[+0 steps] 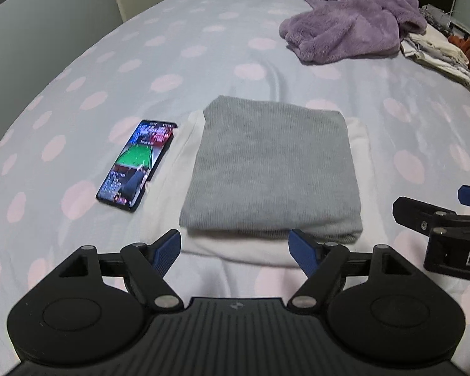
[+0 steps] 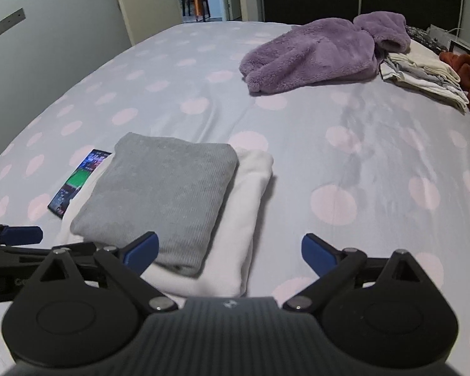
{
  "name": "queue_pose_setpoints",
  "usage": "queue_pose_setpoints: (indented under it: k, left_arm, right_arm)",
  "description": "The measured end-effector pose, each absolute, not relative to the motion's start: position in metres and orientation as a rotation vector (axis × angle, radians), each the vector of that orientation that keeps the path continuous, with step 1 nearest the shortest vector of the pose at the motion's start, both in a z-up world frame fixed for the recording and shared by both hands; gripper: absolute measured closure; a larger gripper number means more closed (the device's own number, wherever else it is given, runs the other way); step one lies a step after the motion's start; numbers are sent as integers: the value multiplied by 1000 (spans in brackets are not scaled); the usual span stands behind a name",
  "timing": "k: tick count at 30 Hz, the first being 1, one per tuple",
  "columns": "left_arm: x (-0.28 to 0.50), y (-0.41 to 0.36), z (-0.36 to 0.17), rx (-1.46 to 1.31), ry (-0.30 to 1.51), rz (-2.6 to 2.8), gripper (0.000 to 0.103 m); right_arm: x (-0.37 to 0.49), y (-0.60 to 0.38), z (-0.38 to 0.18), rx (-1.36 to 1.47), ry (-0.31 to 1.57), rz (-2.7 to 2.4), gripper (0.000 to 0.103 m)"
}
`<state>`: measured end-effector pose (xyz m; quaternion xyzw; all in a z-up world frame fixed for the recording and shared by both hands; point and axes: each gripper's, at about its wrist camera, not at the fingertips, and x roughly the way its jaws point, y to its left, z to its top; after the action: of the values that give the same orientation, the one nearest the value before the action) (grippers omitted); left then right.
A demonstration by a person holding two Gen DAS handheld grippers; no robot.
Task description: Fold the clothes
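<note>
Both grippers, left (image 1: 235,247) and right (image 2: 229,249), jaws apart, empty; grey fold (image 1: 271,166) on white (image 2: 250,213) (stacked) could slide if nudged, phone (image 1: 137,165) close

Both the left gripper (image 1: 235,252) and right gripper (image 2: 230,250) are black, ribbed-bodied, with silver pivot screws and blue finger pads (image 1: 167,252).

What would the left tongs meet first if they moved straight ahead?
Probably the near edge of the folded grey garment on the white one; the open left tongs point straight at it, though their height is unclear.
</note>
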<state>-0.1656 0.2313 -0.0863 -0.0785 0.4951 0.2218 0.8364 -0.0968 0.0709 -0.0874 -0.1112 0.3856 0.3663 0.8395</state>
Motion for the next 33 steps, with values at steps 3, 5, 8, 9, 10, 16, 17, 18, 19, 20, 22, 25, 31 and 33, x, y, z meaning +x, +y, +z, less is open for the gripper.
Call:
queue_pose_setpoints:
  k: [3,5,8,9,10,16,17,18,19,20,22,25,31,33]
  left_arm:
    - [-170,228,-85,-164,1067,480,28]
    - [-172,227,-85,-164,1076,489,28]
    - [-175,225,-84,-170,1081,491,28]
    - [-175,224,-83,-171,1080,491,28]
    - [-175,224,-83,-171,1078,490,28]
    - [-175,223,-84,-163,1076,483,28]
    - [-175,223,-84,-164,1076,482,28]
    - [-174,222,-85,-164,1077,480,28]
    - [-174,223,-84,-164,1076,479,28]
    - [-174,223,-85,-165,1076,478,28]
    - [-174,222,-85,-165,1075,476,28]
    - [-174,222,-86,-166,1075,475,28]
    - [-174,220,-87,-165,1075,473,28]
    - [-174,220,-87,-165,1076,473,28]
  right_arm:
    - [-98,64,-86,-234,852,761,4]
    - [-100,64,-86,-238,856,767,4]
    - [-102,64,-85,-244,862,776,4]
    - [-102,65,-84,-246,861,777,4]
    - [-103,65,-83,-248,859,777,4]
    - [-104,67,-81,-253,858,770,3]
    - [-104,68,-81,-254,859,768,3]
    - [-104,68,-81,-255,860,766,3]
    - [-103,68,-81,-257,861,765,3]
    - [-103,69,-81,-258,862,763,3]
    - [-103,69,-81,-260,863,759,3]
    - [-103,70,-81,-263,866,754,3]
    - [-103,70,-82,-264,869,754,3]
    - [-103,69,-82,-264,870,755,3]
